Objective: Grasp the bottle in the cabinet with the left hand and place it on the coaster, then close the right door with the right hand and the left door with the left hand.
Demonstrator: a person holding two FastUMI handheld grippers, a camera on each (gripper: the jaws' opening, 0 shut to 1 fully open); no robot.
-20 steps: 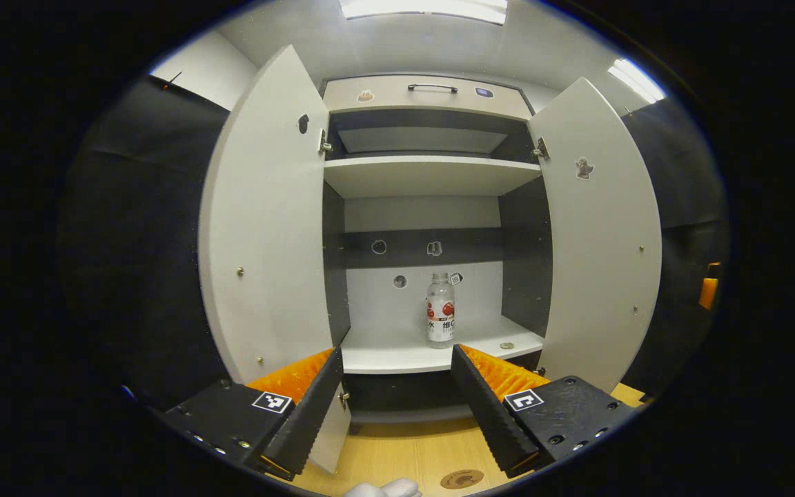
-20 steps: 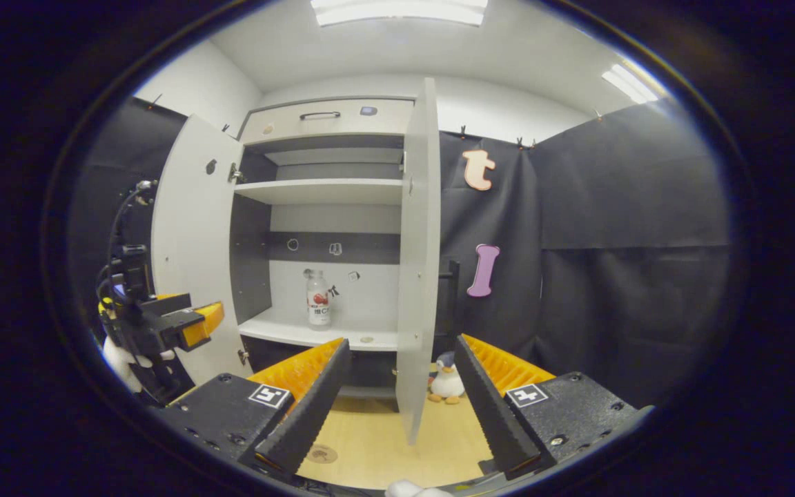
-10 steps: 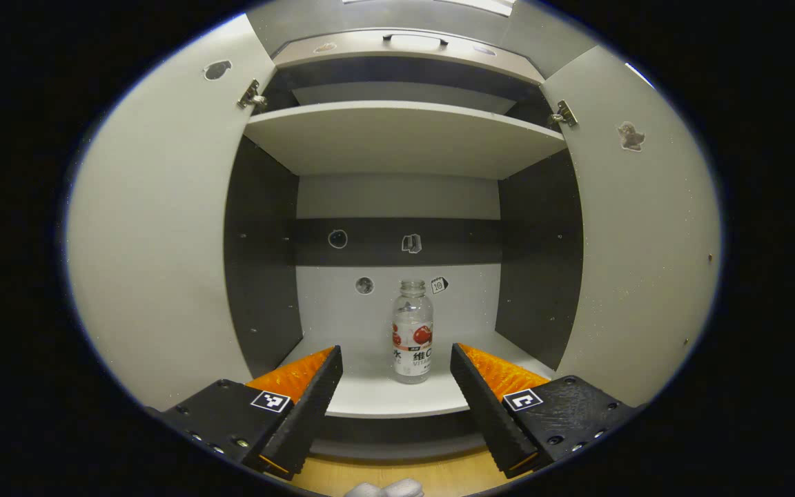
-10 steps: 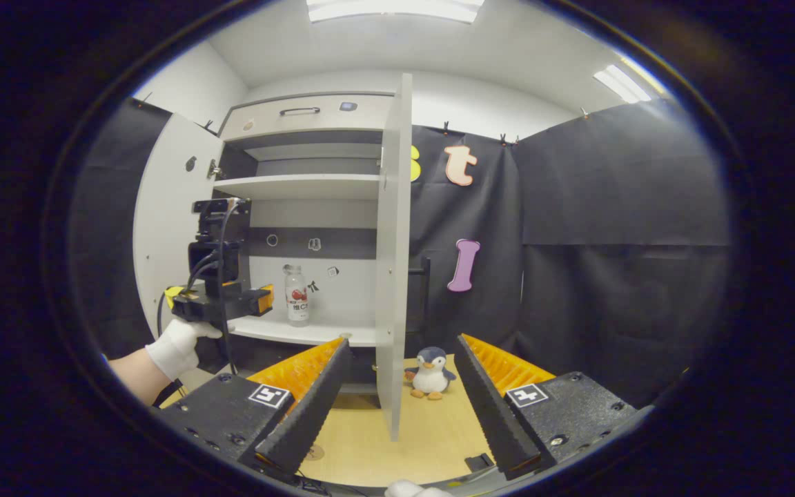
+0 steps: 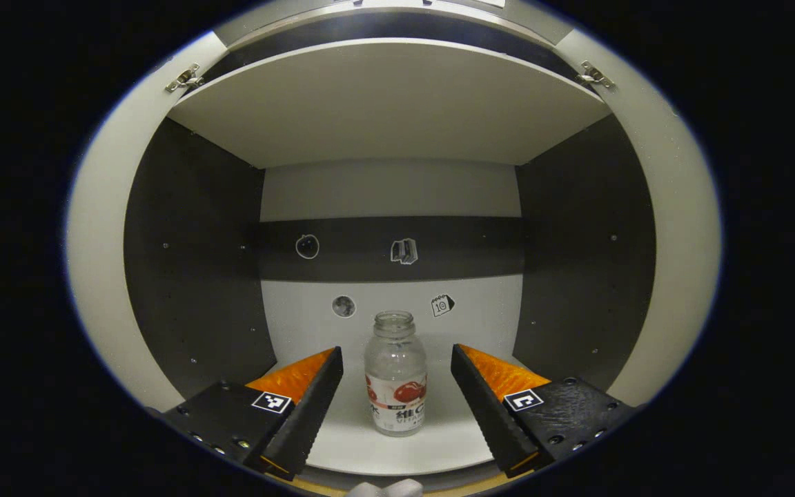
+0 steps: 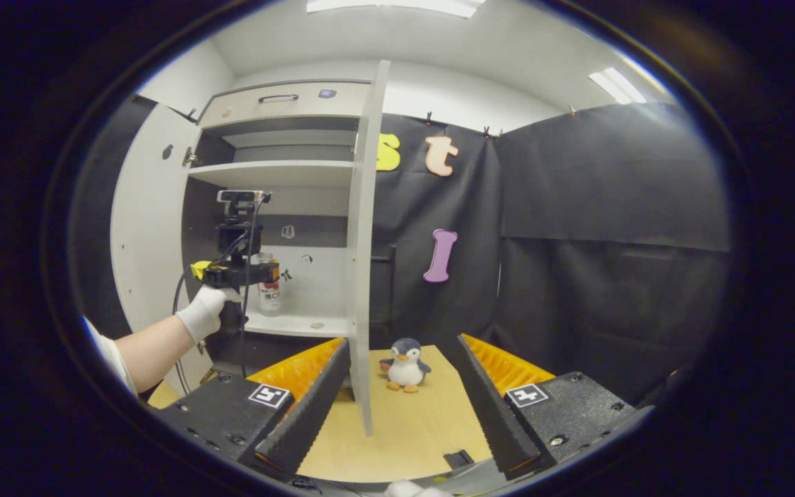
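at lower left of right gripper view, gloved hand point(image 6: 203, 312) holds left gripper point(image 5: 396, 400) inside cabinet point(image 6: 280, 172), fingers wide either side of bottle point(image 5: 396, 383), not touching; bottle upright on lower shelf point(image 5: 439, 442). centre: right door point(image 6: 364, 241) open, penguin toy point(image 6: 404, 364) on table point(image 6: 418, 428). right gripper point(image 6: 397, 407) fingers wide, empty.

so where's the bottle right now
In the left gripper view the bottle stands upright on the cabinet's lower shelf, between the open left gripper fingers, untouched.

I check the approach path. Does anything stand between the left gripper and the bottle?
Nothing: in the left gripper view only bare shelf lies between the open left gripper and the bottle.
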